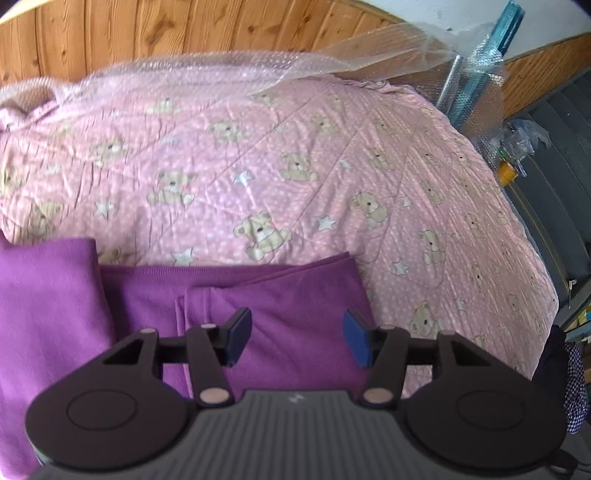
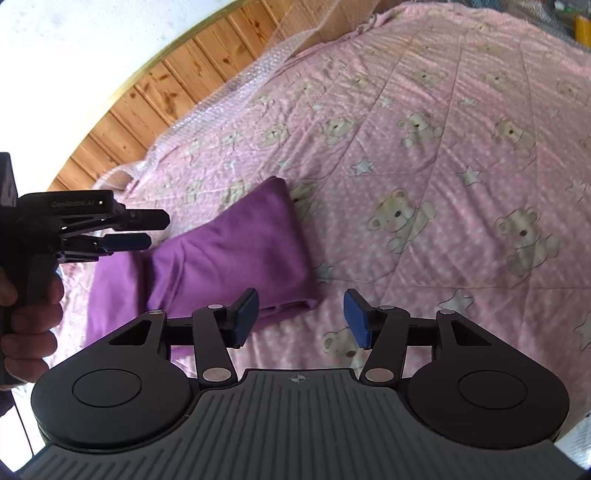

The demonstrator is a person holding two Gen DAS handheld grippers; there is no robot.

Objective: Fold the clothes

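Observation:
A purple garment lies folded on the pink teddy-bear bedspread. In the left wrist view it fills the lower left, with a folded edge running under my left gripper, which is open and empty just above the cloth. In the right wrist view the garment is a folded bundle at left centre. My right gripper is open and empty, over the bundle's near right corner. The left gripper shows there too, hand-held at far left, above the garment's left part.
Bubble wrap lies along the bed's far edge against a wood-panel wall. A wrapped teal pole and clutter stand at the bed's right side. Dark checked cloth hangs at the right edge.

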